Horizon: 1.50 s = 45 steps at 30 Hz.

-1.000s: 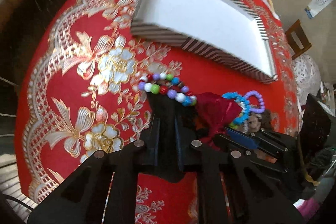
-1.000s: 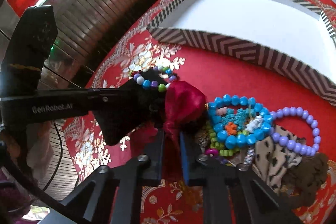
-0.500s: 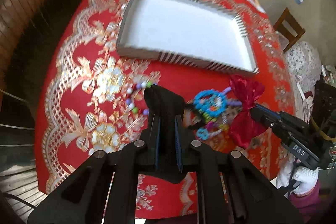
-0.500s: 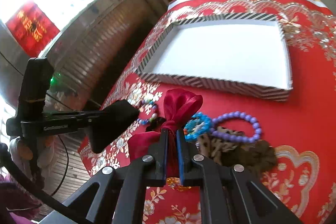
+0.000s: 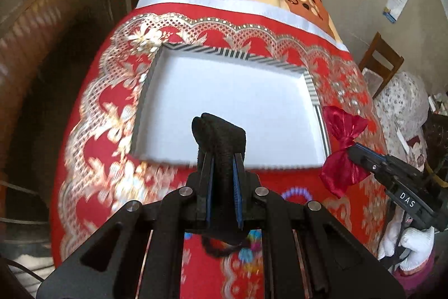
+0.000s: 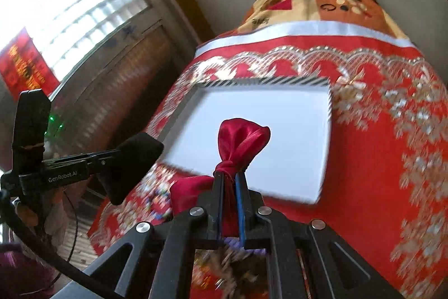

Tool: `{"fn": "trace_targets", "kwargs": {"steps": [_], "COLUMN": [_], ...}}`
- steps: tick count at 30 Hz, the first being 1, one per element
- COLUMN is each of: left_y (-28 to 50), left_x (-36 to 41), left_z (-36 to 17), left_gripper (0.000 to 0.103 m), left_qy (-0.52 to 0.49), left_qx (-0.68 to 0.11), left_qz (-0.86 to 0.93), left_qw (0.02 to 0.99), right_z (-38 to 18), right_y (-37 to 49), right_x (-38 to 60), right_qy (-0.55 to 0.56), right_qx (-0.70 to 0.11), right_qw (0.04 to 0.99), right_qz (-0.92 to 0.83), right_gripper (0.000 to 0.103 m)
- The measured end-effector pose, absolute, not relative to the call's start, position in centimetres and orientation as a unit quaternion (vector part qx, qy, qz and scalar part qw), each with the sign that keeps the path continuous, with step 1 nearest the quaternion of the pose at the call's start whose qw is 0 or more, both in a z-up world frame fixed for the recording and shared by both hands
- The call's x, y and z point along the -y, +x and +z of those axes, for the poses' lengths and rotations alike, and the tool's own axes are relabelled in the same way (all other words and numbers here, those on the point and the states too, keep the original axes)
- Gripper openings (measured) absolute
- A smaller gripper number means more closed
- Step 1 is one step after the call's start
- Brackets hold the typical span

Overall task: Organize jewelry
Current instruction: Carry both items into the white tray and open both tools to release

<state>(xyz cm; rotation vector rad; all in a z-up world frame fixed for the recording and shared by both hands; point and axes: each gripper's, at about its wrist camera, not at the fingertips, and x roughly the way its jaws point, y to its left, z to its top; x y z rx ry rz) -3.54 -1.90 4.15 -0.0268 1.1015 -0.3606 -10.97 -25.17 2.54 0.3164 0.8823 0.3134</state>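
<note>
— While both hands hung above the desk [image 5: 280, 178], how far along did the sorting look to you?

— Barely begun, I judged. The one striped tray [image 5: 310, 87] sat on the red cloth with its white floor bare; nothing had been laid in it.

— And what did each hand carry?

— The left gripper [image 5: 222, 173] had its fingers [image 5: 208, 187] nearly closed on a black velvety hair tie [image 5: 221, 139], which stood up between them over the tray's near edge. The right gripper [image 6: 229, 201] had its fingers pinched almost together on the knot of a red satin bow [image 6: 240, 142], held over the tray's near right corner.

— So two pieces in the air. What was left below?

— One loop of purple beads [image 5: 296, 191] showed just past the left fingers, and some bright beads lay blurred beneath them; I could not count those. Under the right gripper there was a blurred heap too.

— One tray, one bow, one black tie?

— Yes, and two grippers. I reckoned both pieces needed setting down inside the tray, then the beads fetching.
</note>
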Motion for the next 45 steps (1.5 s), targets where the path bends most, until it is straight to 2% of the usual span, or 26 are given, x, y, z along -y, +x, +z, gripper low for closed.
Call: {"fn": "trace_targets", "kwargs": {"steps": [14,25,27,28,29,30,32,45], "left_y": [9.3,14.6,14.8,14.9,15.0,15.0,15.0,9.6], "left_x": [4.6,5.3,5.3,5.3,5.4,5.3,5.0,3.8], "left_z": [-0.9,-4.9,-5.0,-5.1,-5.2,-5.1,-5.0,-1.7], "left_gripper": [0.011,0.012,0.021,0.033,0.047,0.051,0.052,0.052], "left_qy": [0.008,0.007,0.002,-0.001,-0.002,-0.006,-0.014,0.002], "left_qx": [-0.539,-0.551,-0.548,-0.547,-0.546,-0.545,-0.543,-0.519], "left_qz": [-0.150,-0.136,-0.147,-0.152,-0.154,-0.156,-0.155,-0.118], "left_qw": [0.829,0.823,0.824,0.823,0.823,0.824,0.825,0.847], "right_z": [-2.1,-6.8,-7.5,-7.6,-7.6,-7.6,-7.4,-3.0], "right_y": [1.8,7.5,8.0,8.2,8.2,8.3,8.2,2.2], "right_x": [28.6,29.9,30.1,30.2,30.3,30.3,30.3,29.3], "right_qy": [0.138,0.140,0.140,0.144,0.147,0.145,0.135,0.141], "right_qx": [-0.471,-0.509,-0.517,-0.514,-0.512,-0.512,-0.511,-0.468], "right_qw": [0.864,0.845,0.842,0.842,0.843,0.844,0.846,0.870], "right_qz": [0.109,0.081,0.073,0.074,0.074,0.073,0.061,0.070], "right_gripper": [0.007,0.007,0.007,0.007,0.010,0.022,0.037,0.037]}}
